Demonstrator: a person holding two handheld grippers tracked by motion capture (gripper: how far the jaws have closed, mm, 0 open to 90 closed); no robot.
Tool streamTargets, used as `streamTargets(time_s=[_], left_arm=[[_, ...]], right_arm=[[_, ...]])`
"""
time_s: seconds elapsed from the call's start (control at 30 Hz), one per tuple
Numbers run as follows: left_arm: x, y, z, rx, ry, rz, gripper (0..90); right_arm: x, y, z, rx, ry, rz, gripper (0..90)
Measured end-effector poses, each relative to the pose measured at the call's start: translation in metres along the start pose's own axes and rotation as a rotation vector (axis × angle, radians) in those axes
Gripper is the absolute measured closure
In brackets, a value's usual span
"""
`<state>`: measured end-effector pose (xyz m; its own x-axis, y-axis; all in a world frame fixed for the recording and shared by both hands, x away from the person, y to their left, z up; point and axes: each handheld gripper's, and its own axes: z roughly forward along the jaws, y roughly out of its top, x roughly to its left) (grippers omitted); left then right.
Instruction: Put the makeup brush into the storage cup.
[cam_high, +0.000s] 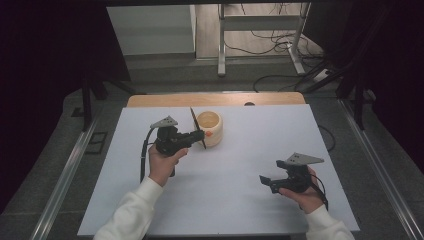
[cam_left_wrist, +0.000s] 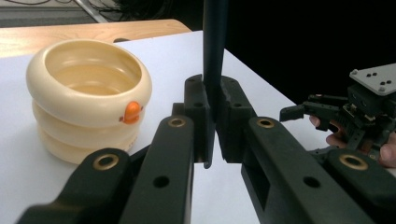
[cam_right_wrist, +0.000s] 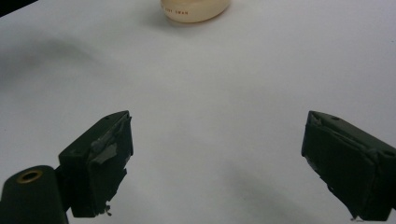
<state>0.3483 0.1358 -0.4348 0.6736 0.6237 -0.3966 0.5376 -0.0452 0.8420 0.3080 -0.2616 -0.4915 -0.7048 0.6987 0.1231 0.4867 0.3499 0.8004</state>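
1. Tabletop (cam_high: 225, 200): white sheet over a wooden top; a strip of bare wood shows along the far edge.

2. Cup (cam_high: 209, 128): cream, ribbed in three stacked rings, with an orange beak-like knob on its side. It stands upright near the middle of the far edge, a little left of centre. In the left claw view the cup (cam_left_wrist: 88, 100) is open-topped, its inside bare as far as I can see, the knob facing my claw. In the right claw view its base (cam_right_wrist: 195, 10) sits at the top edge, far off across the white sheet.

3. Stick (cam_high: 197, 128): thin, dark, straight. It is held tilted off upright just beside the cup, on the cup's left, crossing in front of its rim in the high view. In the left claw view the stick (cam_left_wrist: 214, 44) rises between my pads and out of the top of the picture. Whether it touches the cup I cannot tell.

4. My left claw (cam_high: 199, 134): clamped tight on the stick, raised off the tabletop, pointing at the cup. My left claw (cam_left_wrist: 214, 123) has both pads pressed on the stick.

5. My right claw (cam_high: 263, 179): jaws spread wide, nothing between them, near the right part of the near edge, well apart from the cup. My right claw (cam_right_wrist: 217, 163) looks over bare white sheet.
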Motion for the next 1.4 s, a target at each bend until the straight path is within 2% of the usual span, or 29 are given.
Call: streamTargets(time_s=[0.33,0.6,0.83,1.07,1.33,1.4], left_arm=[[0.002,0.012,0.002,-0.005,0.016,0.016,84.0],[0.01,0.021,0.005,0.002,0.029,0.002,83.9],[0.017,0.028,0.01,0.006,0.052,0.001,83.9],[0.024,0.037,0.014,-0.003,0.095,0.012,83.9],[0.03,0.044,0.019,-0.014,0.111,0.011,83.9],[0.031,0.045,0.021,-0.017,0.126,0.013,83.9]], right_arm=[[0.001,0.0,0.0,0.003,-0.009,-0.007,9.1],[0.0,0.0,0.0,0.004,-0.008,-0.007,9.1],[0.0,0.0,0.001,0.011,-0.011,-0.005,9.1],[0.0,0.0,0.001,0.02,-0.022,-0.006,9.2],[-0.001,-0.001,0.002,0.021,-0.022,-0.004,9.3],[-0.001,-0.001,0.002,0.02,-0.023,-0.002,9.3]])
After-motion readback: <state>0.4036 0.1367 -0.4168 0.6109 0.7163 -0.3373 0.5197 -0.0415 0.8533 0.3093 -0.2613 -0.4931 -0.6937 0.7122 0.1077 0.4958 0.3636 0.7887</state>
